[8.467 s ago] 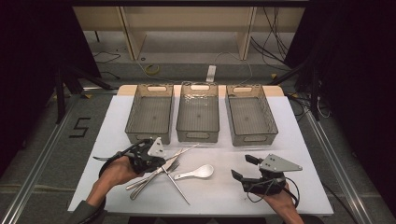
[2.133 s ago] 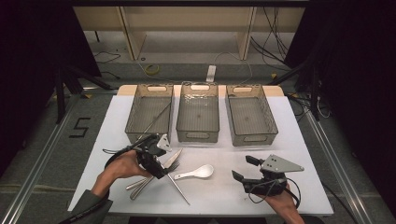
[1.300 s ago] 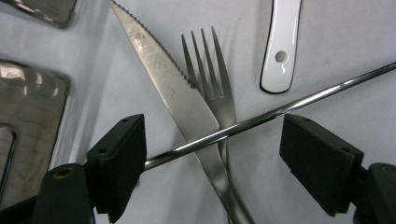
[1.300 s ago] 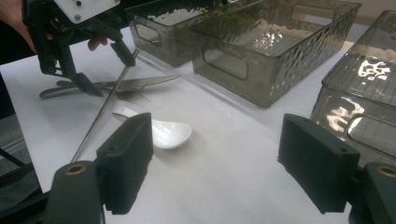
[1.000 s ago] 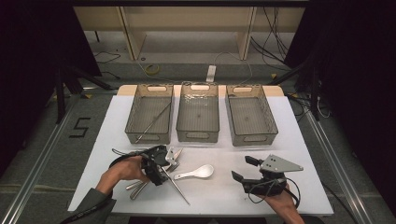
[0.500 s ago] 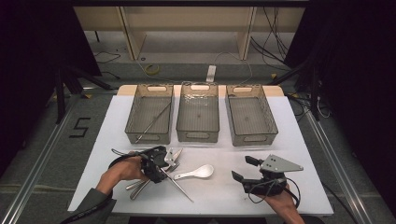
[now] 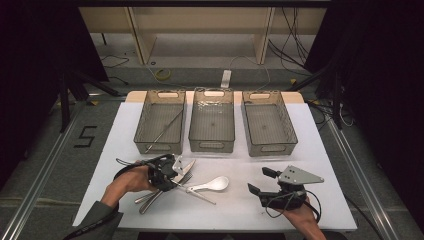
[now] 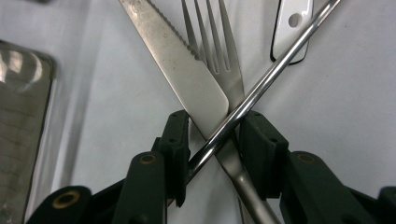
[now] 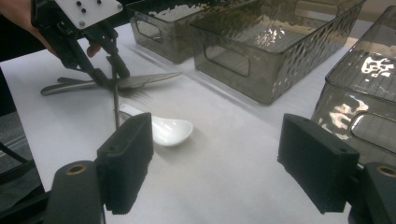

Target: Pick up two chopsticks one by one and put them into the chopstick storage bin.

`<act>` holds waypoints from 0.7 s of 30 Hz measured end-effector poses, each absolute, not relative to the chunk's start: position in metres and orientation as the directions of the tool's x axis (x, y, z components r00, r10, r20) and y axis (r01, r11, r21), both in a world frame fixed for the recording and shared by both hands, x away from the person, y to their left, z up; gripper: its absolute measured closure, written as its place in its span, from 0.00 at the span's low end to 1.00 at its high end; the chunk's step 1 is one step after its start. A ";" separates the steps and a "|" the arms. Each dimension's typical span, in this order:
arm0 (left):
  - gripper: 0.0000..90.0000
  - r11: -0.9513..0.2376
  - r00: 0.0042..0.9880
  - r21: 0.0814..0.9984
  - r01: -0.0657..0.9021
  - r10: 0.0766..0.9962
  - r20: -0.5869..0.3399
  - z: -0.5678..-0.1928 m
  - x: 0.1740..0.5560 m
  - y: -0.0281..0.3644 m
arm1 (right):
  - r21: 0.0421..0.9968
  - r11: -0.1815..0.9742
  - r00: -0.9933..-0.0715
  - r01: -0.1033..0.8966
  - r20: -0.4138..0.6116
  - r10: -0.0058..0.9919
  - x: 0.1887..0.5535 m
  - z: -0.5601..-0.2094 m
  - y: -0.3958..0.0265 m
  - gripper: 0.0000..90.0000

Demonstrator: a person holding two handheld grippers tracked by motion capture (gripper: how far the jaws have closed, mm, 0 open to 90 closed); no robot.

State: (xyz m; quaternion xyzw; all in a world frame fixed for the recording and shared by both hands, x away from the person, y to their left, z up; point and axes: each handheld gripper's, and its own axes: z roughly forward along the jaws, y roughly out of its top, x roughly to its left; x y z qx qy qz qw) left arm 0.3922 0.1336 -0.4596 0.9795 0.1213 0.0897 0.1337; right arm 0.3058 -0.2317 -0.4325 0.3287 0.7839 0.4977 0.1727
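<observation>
The left tongs (image 7: 172,179) sit low over the cutlery pile at the near left of the desk (image 7: 240,210), in the same spot as half a second ago, and their jaws have just been closing around a thin steel rod (image 8: 261,88). In the left gripper view that rod crosses a knife (image 8: 187,70) and a fork (image 8: 224,65) between the pads, which stand just beside it, not yet pinching. A white spoon (image 7: 212,184) lies just right of the pile. The right tongs (image 7: 262,182) rest spread at the near right, unmoved. 1 rod (image 7: 165,130) leans in the left bin (image 7: 142,122), as before.
</observation>
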 end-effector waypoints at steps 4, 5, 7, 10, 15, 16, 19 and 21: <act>0.70 -0.935 0.954 0.278 0.219 0.266 0.140 -0.459 0.392 0.133 | 0.893 0.290 -0.724 0.344 0.056 0.687 0.306 -0.432 -0.232 0.30; 0.71 -0.935 0.953 0.277 0.221 0.267 0.140 -0.459 0.392 0.133 | 0.893 0.290 -0.724 0.344 0.056 0.687 0.306 -0.432 -0.232 0.30; 0.71 -0.935 0.953 0.273 0.225 0.270 0.139 -0.459 0.392 0.133 | 0.893 0.290 -0.724 0.345 0.056 0.688 0.306 -0.433 -0.231 0.30; 0.71 -0.936 0.953 0.266 0.228 0.271 0.137 -0.459 0.392 0.132 | 0.893 0.290 -0.723 0.344 0.055 0.688 0.306 -0.433 -0.231 0.30; 0.69 -0.941 0.951 0.251 0.226 0.269 0.152 -0.456 0.391 0.131 | 0.893 0.291 -0.724 0.345 0.055 0.688 0.306 -0.433 -0.231 0.30; 0.69 -0.939 0.949 0.254 0.233 0.277 0.152 -0.456 0.390 0.130 | 0.892 0.291 -0.724 0.345 0.055 0.688 0.306 -0.433 -0.231 0.30; 0.71 -0.936 0.949 0.253 0.244 0.285 0.138 -0.455 0.391 0.131 | 0.891 0.293 -0.724 0.345 0.054 0.688 0.306 -0.433 -0.231 0.30; 0.72 -0.936 0.948 0.250 0.246 0.286 0.138 -0.454 0.390 0.130 | 0.892 0.294 -0.724 0.345 0.053 0.688 0.306 -0.433 -0.231 0.30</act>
